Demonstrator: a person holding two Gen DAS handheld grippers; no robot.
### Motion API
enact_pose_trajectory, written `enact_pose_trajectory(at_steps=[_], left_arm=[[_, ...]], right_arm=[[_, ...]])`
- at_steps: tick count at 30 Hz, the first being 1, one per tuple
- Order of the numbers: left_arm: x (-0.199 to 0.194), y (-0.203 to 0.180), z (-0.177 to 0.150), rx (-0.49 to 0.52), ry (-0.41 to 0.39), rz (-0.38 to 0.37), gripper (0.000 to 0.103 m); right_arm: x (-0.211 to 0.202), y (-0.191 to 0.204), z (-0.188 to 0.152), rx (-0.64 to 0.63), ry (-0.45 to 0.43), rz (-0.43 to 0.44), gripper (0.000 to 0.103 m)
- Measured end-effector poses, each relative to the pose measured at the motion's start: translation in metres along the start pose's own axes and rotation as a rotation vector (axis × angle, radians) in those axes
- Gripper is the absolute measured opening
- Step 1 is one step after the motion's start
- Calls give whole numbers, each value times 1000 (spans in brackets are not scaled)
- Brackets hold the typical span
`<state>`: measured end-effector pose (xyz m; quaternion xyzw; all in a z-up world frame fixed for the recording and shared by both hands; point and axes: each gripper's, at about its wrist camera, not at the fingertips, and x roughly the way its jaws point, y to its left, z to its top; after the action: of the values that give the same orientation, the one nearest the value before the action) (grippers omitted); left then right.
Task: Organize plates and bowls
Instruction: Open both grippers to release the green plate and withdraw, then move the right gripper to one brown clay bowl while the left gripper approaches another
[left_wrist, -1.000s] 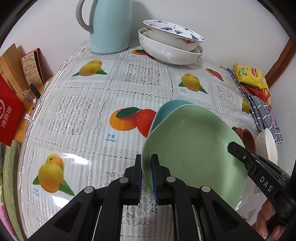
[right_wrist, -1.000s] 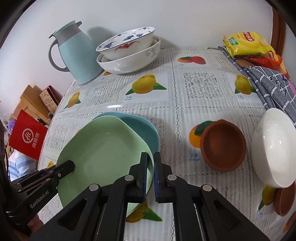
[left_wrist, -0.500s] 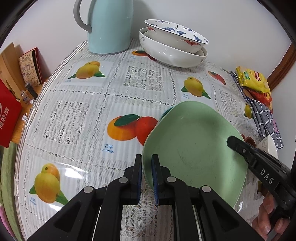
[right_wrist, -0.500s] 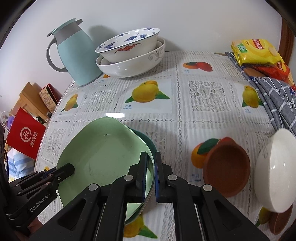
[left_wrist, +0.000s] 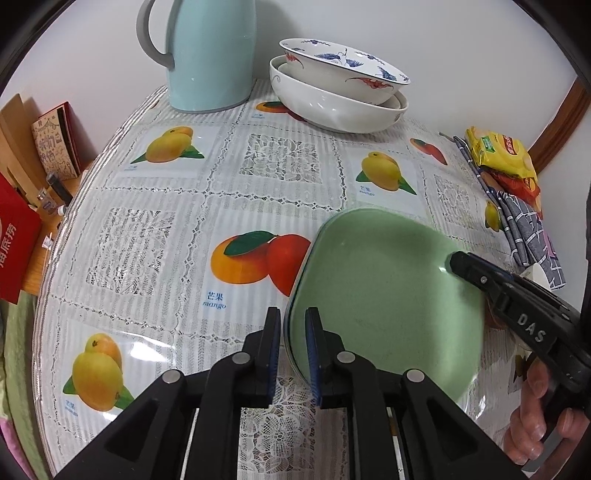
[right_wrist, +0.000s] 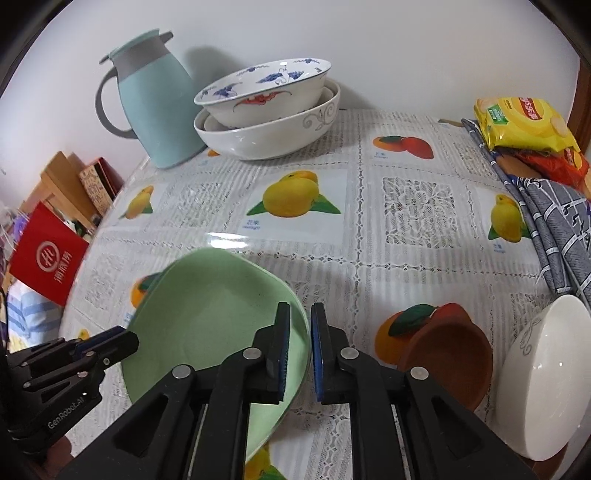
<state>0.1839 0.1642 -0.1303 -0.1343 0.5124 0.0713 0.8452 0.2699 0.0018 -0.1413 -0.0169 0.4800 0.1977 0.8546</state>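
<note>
Left wrist view: both downward-tilted grippers, left gripper (left_wrist: 291, 354) and right gripper (right_wrist: 300, 352), just loosening narrowly astride green plate (left_wrist: 384, 295) rims.

counter tally: dishes, claws, oddments

two plates stacked: green plate (left_wrist: 384, 295) on top, a darker plate's edge (left_wrist: 295, 291) just showing beneath. two big white bowls nested at the back, the painted bowl (right_wrist: 264, 94) inside the plain big bowl (right_wrist: 273, 138). one white bowl (right_wrist: 550, 376) tilted at the right edge. one brown clay bowl (right_wrist: 448, 354) beside it. one pale blue jug (right_wrist: 153, 107). two snack packets, yellow packet (right_wrist: 524, 122) over an orange packet (right_wrist: 554, 162). one checked grey cloth (right_wrist: 554, 221). two claws: left claw (left_wrist: 292, 354), right claw (right_wrist: 300, 350). one hand (left_wrist: 535, 410) seen.
</note>
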Motion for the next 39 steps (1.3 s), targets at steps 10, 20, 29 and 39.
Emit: enact_pose_trajectory(at_steps=[10,20,29,39], left_arm=[[-23,-16,-6,38,-31,3,25],[-59,-59,-26,117,-95,-52,42],[-82,-107,-50,189,-142,-92,48],[-75,-152,-66,255,-139,-115,48]], right_arm=[[-42,-17,-14,38,-68,-24,37],[-131,-61,-60,88,-205,-160,54],[-190,-125,-122,222,-267,-240,54],[-193,-170,-178,266,-180,-326,54]])
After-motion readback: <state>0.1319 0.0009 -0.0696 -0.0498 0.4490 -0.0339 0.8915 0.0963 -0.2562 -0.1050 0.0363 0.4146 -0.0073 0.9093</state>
